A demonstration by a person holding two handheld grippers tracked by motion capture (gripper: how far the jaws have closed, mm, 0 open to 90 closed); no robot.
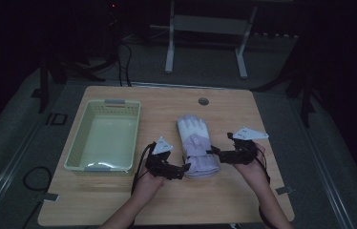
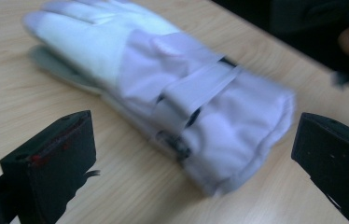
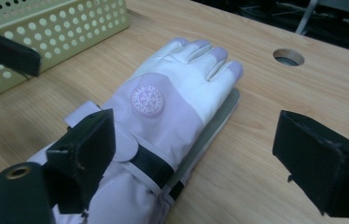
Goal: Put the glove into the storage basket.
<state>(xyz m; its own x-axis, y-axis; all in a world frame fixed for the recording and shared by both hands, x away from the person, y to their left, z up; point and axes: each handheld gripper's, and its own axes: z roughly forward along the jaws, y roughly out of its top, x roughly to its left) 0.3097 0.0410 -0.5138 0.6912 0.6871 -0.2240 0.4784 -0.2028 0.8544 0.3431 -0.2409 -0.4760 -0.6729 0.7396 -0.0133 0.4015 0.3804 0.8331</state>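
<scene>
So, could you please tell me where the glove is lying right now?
In the high view the glove lies flat near the middle of the table, right of the basket, with its cuff between the left hand-held gripper and the right hand-held gripper.

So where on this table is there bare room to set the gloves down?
Bare wood lies beyond the stacked gloves toward the cable hole, and along the table's right edge. The basket is empty. It is crowded where the left gripper and right gripper flank the cuffs.
</scene>
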